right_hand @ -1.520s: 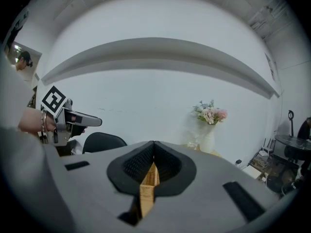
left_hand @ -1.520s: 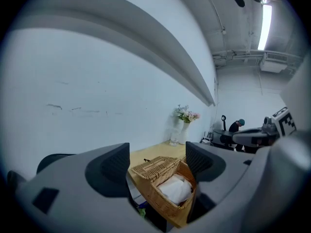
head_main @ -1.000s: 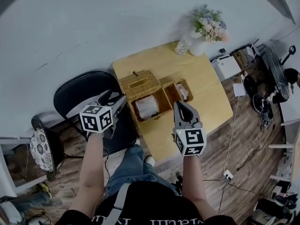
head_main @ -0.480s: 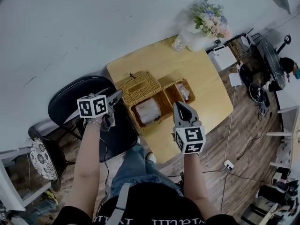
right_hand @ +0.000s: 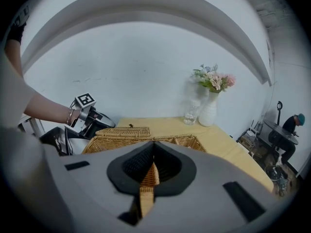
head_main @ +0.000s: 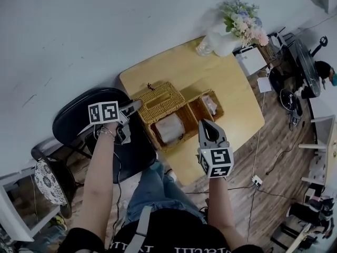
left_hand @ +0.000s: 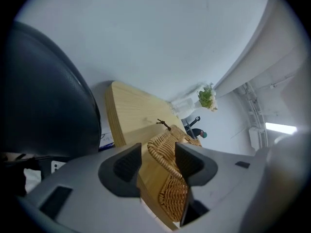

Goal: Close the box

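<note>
An open wicker box [head_main: 181, 141] sits on the wooden table [head_main: 231, 88], with a white bundle [head_main: 169, 127] in its large compartment. Its woven lid [head_main: 158, 100] is folded back to the left. My left gripper [head_main: 138, 106] is at the lid's left edge. In the left gripper view the lid's rim [left_hand: 163, 155] lies between the closing jaws of the left gripper [left_hand: 158, 159], and the pads do not press on it. My right gripper [head_main: 206, 124] is shut with nothing in it, just in front of the box, and the box's front wall [right_hand: 146, 141] shows beyond the right gripper [right_hand: 153, 147].
A white vase of flowers [head_main: 239, 28] and a glass bottle [head_main: 205, 47] stand at the table's far corner. A black chair [head_main: 89, 120] is left of the table, under my left arm. A power strip and cables [head_main: 256, 181] lie on the wooden floor at right.
My left gripper has moved up and toward the lid's left edge. The right gripper has stayed in front of the box.
</note>
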A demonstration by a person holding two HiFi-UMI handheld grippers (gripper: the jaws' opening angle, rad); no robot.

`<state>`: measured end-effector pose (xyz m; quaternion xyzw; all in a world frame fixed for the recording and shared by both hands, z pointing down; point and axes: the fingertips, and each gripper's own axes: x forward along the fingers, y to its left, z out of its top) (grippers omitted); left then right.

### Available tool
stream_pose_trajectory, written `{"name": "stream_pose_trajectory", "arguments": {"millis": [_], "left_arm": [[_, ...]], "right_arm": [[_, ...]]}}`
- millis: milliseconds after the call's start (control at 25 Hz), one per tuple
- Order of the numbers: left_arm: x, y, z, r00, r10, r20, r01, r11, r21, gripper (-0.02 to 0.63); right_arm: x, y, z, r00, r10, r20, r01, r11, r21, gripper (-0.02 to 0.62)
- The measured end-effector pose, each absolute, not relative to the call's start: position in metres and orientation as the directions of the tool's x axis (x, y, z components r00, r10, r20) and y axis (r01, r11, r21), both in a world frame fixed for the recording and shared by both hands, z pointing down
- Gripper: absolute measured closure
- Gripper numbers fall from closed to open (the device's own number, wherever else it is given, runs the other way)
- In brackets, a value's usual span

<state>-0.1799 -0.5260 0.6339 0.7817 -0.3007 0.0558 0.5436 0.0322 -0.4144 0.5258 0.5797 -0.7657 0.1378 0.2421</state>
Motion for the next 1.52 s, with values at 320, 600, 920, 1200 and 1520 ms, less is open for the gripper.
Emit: {"name": "stream_pose_trajectory", "arguments": {"millis": [320,600,920,1200,1520], "left_arm": [[-0.178,-0.535,0.628,0.847,-0.439,0.300,-0.411,-0.183,0.893,0.463],[-0.183,-0.540,0.604,0.821,-0.499,0.278,-0.454,-0.275,0.848,0.483],[-0.184,-0.538,0.568,0.773,-0.558,0.301,-0.581,-0.432,0.690,0.486],[-0.181,-0.527,0.537,0.696,-0.637,0.332,-0.701,-0.503,0.505,0.486],[-0.172,-0.507,0.507,0.623,-0.696,0.358,-0.783,-0.548,0.296,0.486]], "right_arm": [[0.034,-0.418,0.528,-0.194,-0.816,0.545,-0.955,0.284,0.086,0.580],[0.030,-0.418,0.520,-0.201,-0.824,0.530,-0.950,0.297,0.101,0.580],[0.030,-0.406,0.509,-0.225,-0.840,0.494,-0.946,0.310,0.096,0.580],[0.048,-0.393,0.489,-0.236,-0.858,0.455,-0.944,0.313,0.101,0.580],[0.059,-0.379,0.463,-0.268,-0.874,0.406,-0.935,0.338,0.109,0.580]]}}
